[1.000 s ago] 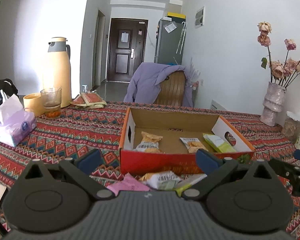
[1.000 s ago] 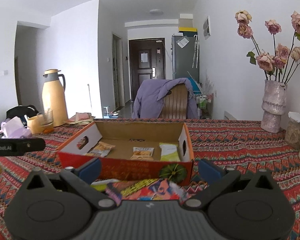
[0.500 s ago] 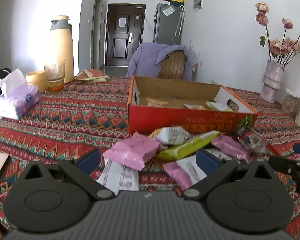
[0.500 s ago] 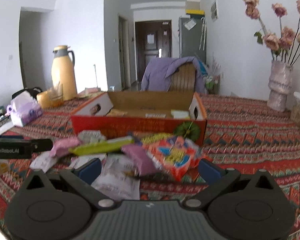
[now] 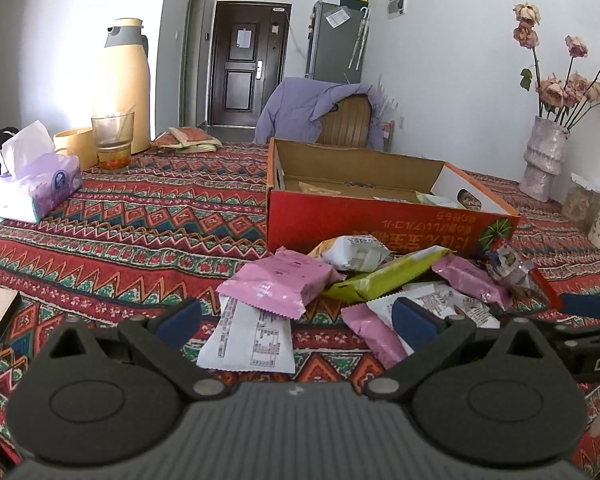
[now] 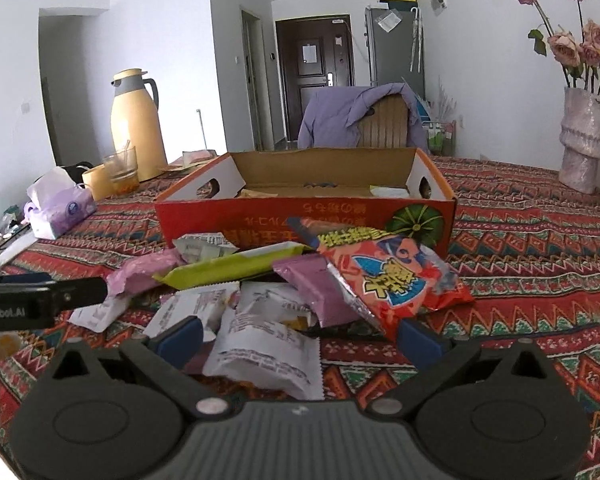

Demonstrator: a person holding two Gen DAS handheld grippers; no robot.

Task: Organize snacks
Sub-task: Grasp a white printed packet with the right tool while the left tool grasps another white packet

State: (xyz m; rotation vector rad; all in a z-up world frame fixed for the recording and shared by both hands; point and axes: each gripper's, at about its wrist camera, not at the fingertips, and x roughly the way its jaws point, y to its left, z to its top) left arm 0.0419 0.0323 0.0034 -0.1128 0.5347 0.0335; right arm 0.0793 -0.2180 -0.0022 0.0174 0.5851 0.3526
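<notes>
- Left gripper (image 5: 296, 322) spread wide, holding nothing, low over a white packet (image 5: 248, 340) and a pink packet (image 5: 278, 282).
- Right gripper (image 6: 298, 338) likewise wide and empty, above a crumpled white pouch (image 6: 266, 346), just short of the red snack bag (image 6: 392, 276).
- Further on, a green bar wrapper (image 6: 232, 268) lying across the heap, against the red cardboard box (image 5: 380, 216).
- Inside the box, a few packets, perhaps three; mostly hidden by the front wall.
- Far left, tissue pack (image 5: 36, 188), glass (image 5: 113, 140), cream thermos (image 5: 124, 80).

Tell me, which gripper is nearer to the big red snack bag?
Right. The right gripper sits just below the red snack bag, almost touching; the left gripper is farther left, over the pink packet.
</notes>
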